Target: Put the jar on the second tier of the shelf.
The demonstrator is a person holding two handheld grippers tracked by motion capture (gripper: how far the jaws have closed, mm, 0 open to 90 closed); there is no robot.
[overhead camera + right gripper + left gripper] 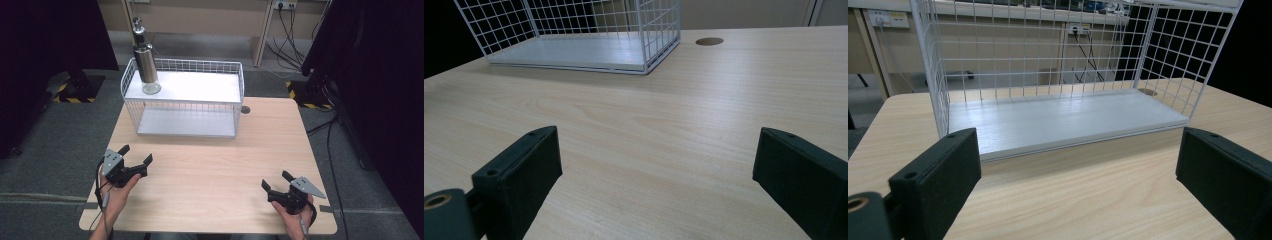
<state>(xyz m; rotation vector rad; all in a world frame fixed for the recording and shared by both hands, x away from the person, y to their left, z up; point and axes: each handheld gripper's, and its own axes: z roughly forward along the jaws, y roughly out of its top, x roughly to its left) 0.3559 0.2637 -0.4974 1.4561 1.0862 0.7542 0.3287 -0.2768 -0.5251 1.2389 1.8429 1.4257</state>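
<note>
A white wire rack [186, 95] with two white shelves stands at the back of the wooden table [210, 165]. A steel-and-glass dispenser bottle [145, 62] stands upright on the left end of its top shelf. My left gripper [136, 154] rests near the table's front left, held in a hand, jaws wide apart and empty, facing the rack's lower shelf [1058, 120]. My right gripper [276, 181] sits at the front right, also open and empty. In the right gripper view the rack [584, 35] lies far off at upper left.
A round cable hole [245, 109] sits in the table just right of the rack, also visible as the hole [709, 41]. Black curtains flank both sides. Cables and wall sockets [285, 5] run behind the table.
</note>
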